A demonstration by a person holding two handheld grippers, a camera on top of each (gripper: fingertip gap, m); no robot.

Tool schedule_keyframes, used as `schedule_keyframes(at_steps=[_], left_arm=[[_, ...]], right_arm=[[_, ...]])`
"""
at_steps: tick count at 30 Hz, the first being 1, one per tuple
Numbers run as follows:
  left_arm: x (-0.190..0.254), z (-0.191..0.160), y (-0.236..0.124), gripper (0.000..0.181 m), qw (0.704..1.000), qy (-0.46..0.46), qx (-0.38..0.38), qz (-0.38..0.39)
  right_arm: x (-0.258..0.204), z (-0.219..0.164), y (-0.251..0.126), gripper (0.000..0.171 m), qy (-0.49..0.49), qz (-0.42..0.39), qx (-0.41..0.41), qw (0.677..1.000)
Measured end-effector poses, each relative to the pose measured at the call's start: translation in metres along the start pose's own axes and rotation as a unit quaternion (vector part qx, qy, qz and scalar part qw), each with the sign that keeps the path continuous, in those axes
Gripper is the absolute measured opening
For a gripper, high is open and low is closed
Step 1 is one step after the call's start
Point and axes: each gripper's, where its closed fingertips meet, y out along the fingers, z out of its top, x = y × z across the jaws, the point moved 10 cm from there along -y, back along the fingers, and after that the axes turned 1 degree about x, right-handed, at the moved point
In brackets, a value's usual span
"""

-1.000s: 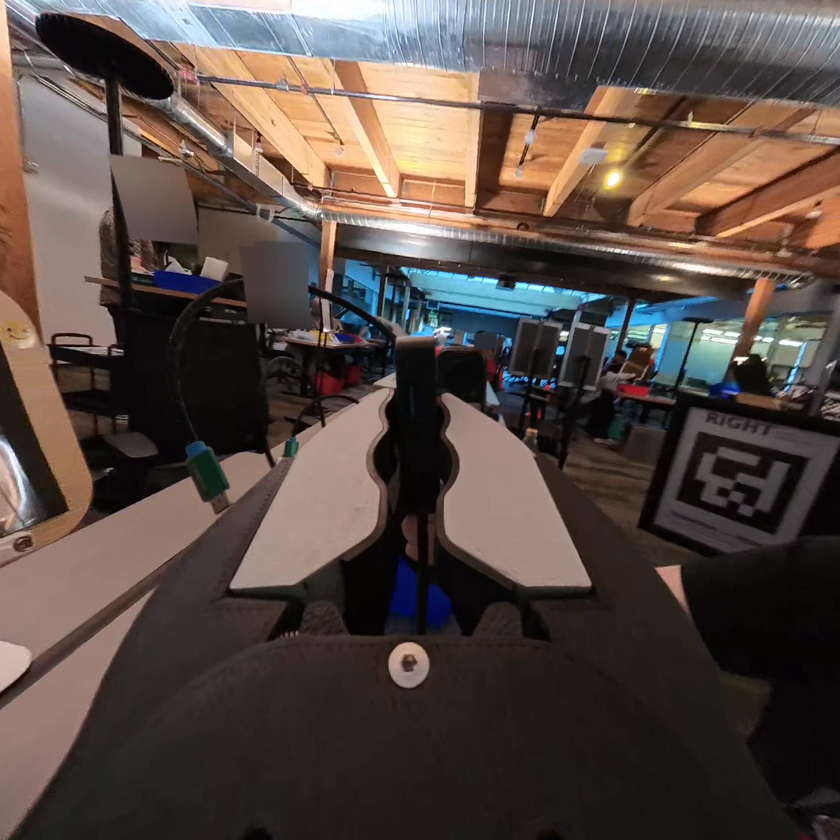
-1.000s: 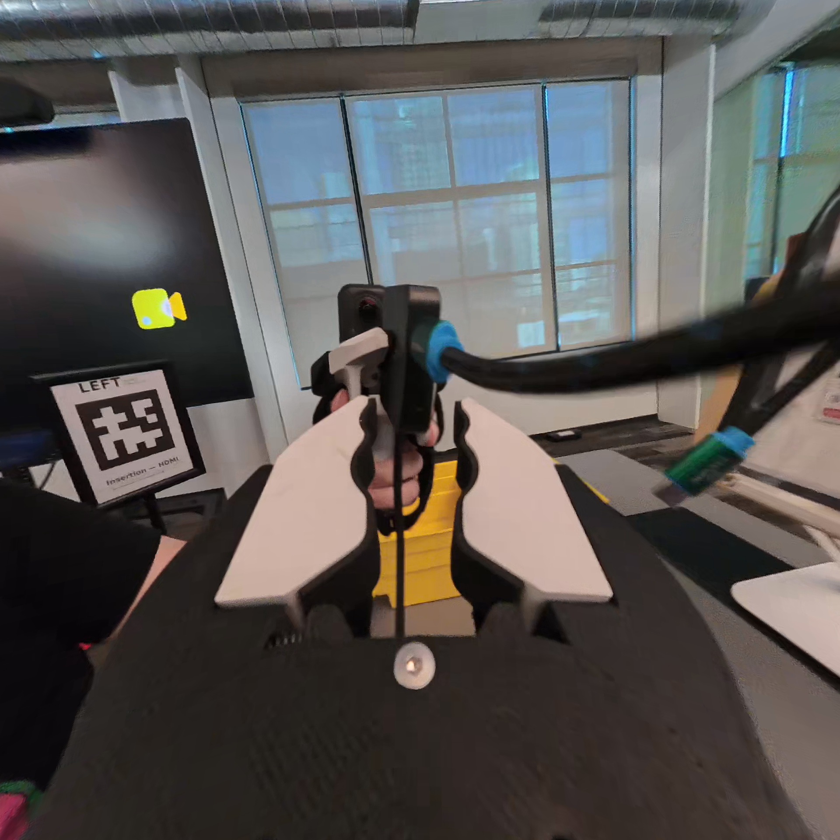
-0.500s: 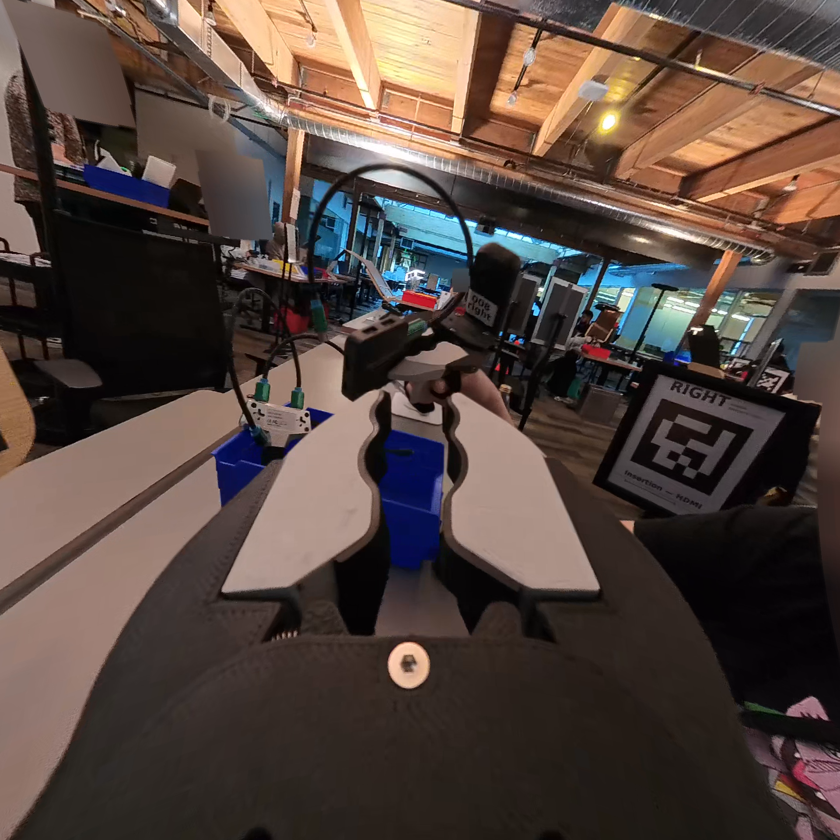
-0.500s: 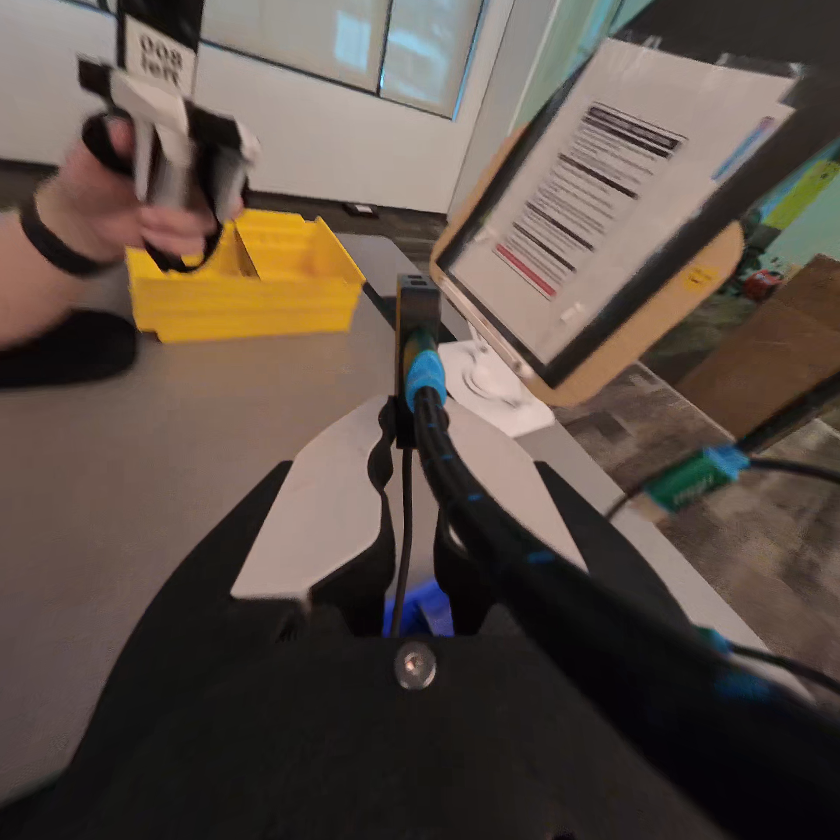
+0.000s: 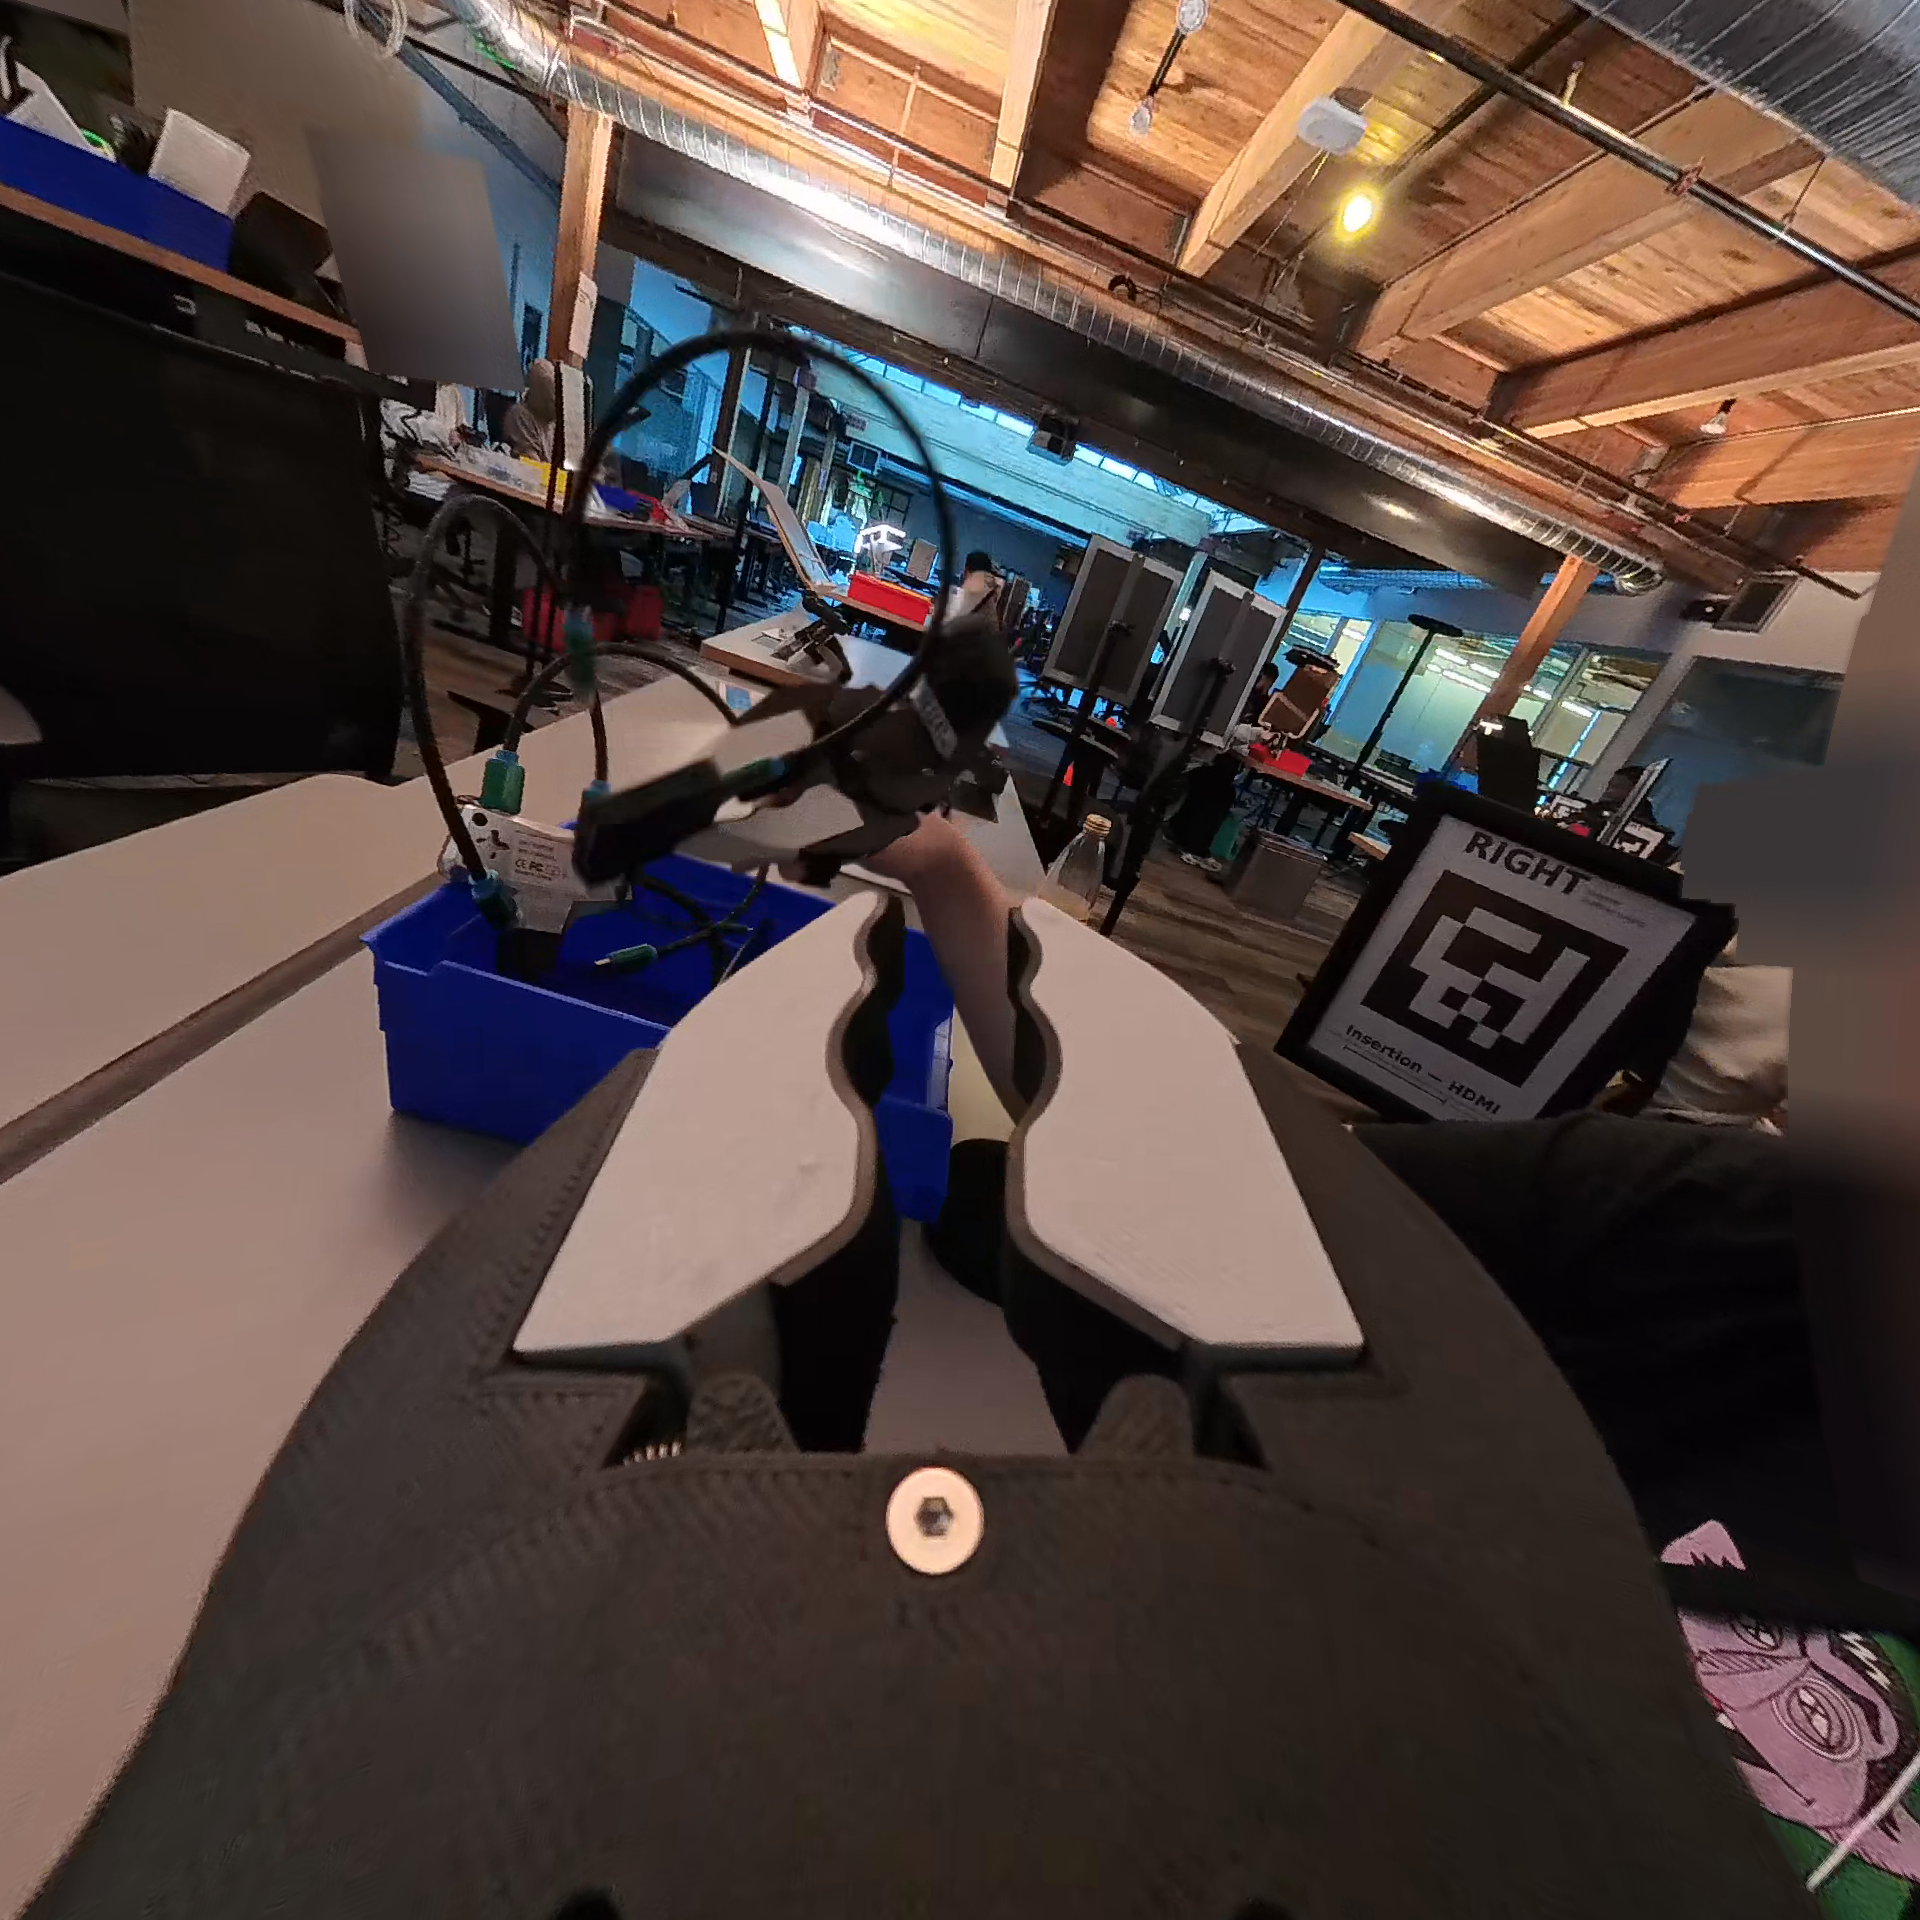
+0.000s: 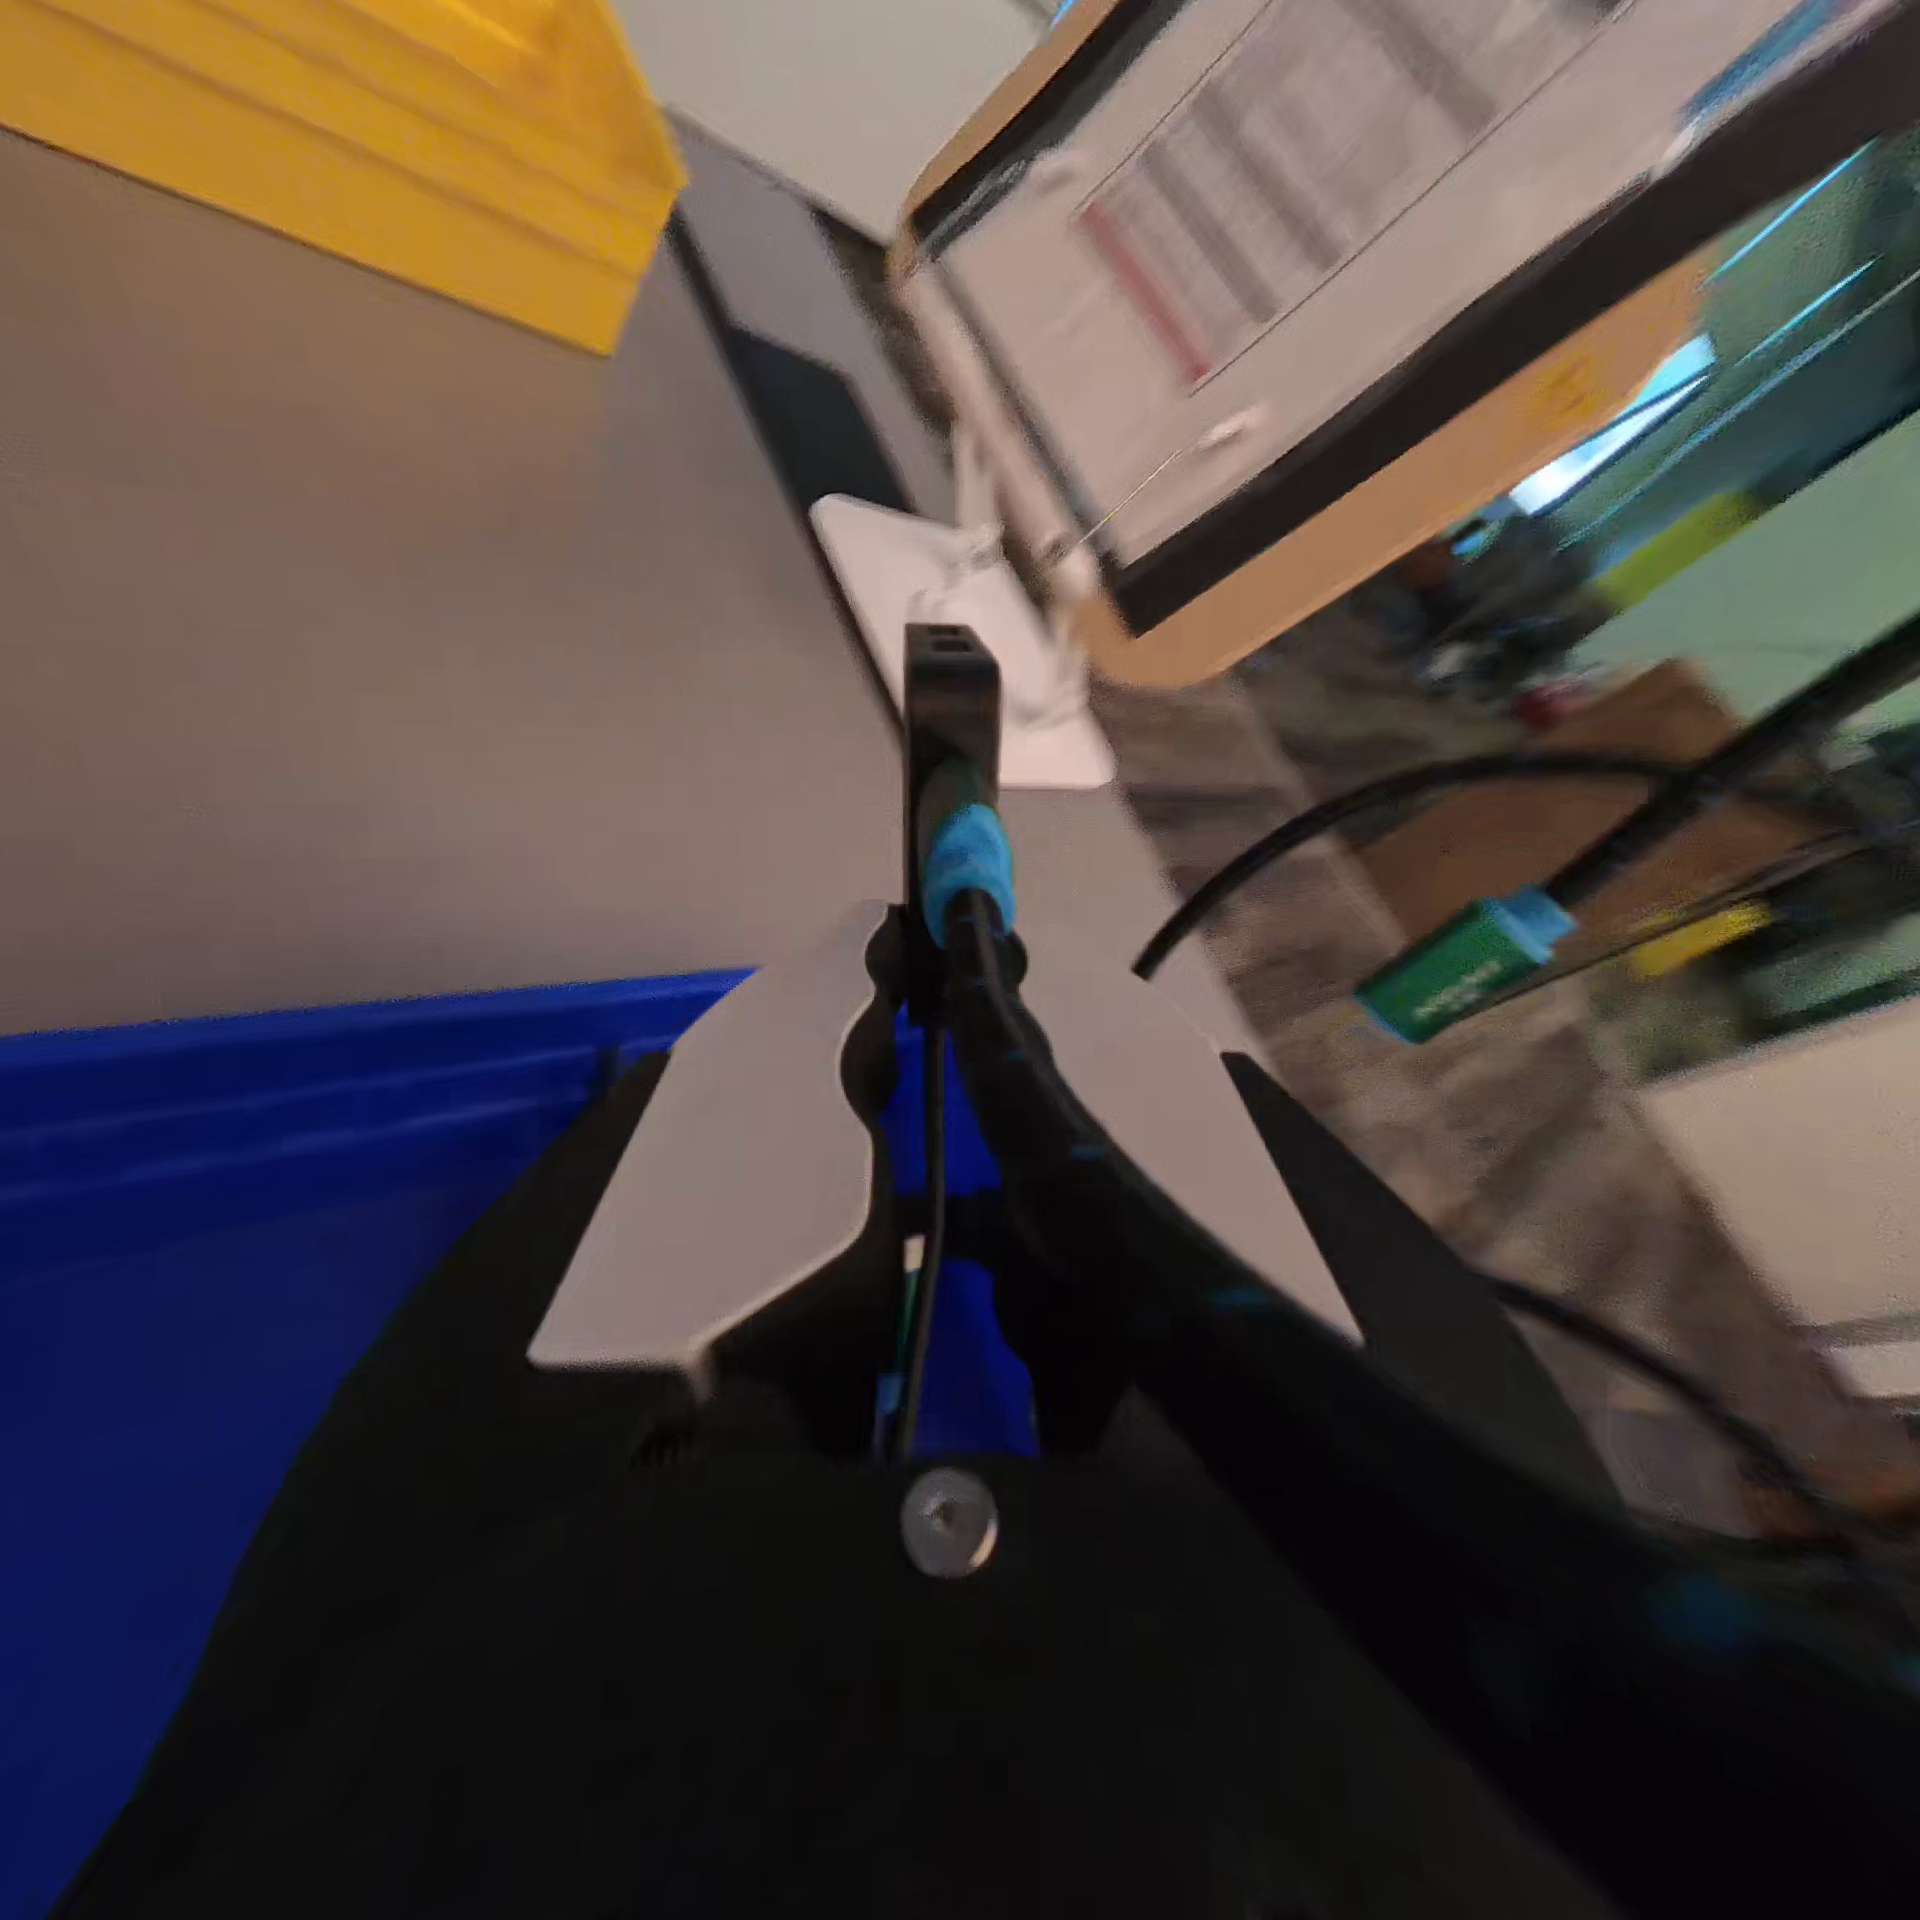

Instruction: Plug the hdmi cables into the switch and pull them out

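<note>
While the right claw (image 6: 940,966) is clenched on the black switch (image 6: 948,717), one HDMI cable with a light-blue collar (image 6: 968,862) sits plugged into its near end, so judging from that, at least one insertion is done. A second cable's green plug (image 6: 1455,982) hangs loose off to the right, not in any port; that one looks still to go, or already pulled, cannot tell which. The port end of the switch facing away is too blurred to count free sockets.

From the left wrist view the right claw (image 5: 748,790) hovers over the blue bin (image 5: 499,1029), holding the switch (image 5: 649,816) roughly level. A white adapter box (image 5: 520,847) with green-collared cables (image 5: 504,779) stands in the bin, cables looping up high. The left claw (image 5: 945,987) is released, jaws apart with nothing between them, near the bin's front corner.

Likely remaining: plug the loose end, then pull everything out. Risk: stiff cable dragging the switch sideways in the grip.

Surface is a plain grey desk (image 5: 208,1195), a seam running along it. A yellow bin (image 6: 343,156) sits farther back, a framed printed sheet (image 6: 1299,260) on a stand beside it. A framed marker card (image 5: 1496,977) stands at the right. Room is an open workshop: wood-beam ceiling, silver ducts, more desks and people far behind.
</note>
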Motion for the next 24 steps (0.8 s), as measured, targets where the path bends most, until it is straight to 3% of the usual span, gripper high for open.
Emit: schedule_keyframes(at_steps=[1, 7, 14, 16, 18, 21, 24], left_arm=[[-0.001, 0.000, 0.000, 0.018, 1.000, -0.001, -0.001, 0.000], [-0.003, 0.002, -0.002, 0.017, 1.000, -0.002, 0.002, 0.001], [-0.002, 0.002, -0.001, 0.017, 1.000, -0.003, -0.004, -0.002], [-0.001, 0.003, -0.003, 0.017, 1.000, -0.004, -0.006, -0.003], [0.002, 0.008, -0.007, 0.017, 1.000, 0.000, -0.006, -0.003], [0.010, 0.024, -0.022, 0.020, 1.000, 0.017, -0.010, 0.013], [0.021, 0.046, -0.058, 0.022, 0.993, 0.049, -0.030, 0.103]], right_arm=[[0.000, -0.010, 0.004, 0.016, 0.035, 0.027, -0.017, 0.999], [0.002, -0.060, 0.022, 0.017, 0.207, 0.073, -0.141, 0.965], [-0.003, -0.076, 0.019, 0.021, 0.354, 0.132, -0.246, 0.892], [0.001, -0.071, 0.012, 0.024, 0.360, 0.102, -0.237, 0.897], [0.007, -0.062, -0.003, 0.039, 0.352, 0.055, -0.229, 0.906], [0.010, -0.048, -0.040, 0.051, 0.319, -0.033, -0.265, 0.909], [0.004, -0.042, -0.082, 0.058, 0.310, -0.103, -0.296, 0.897]])
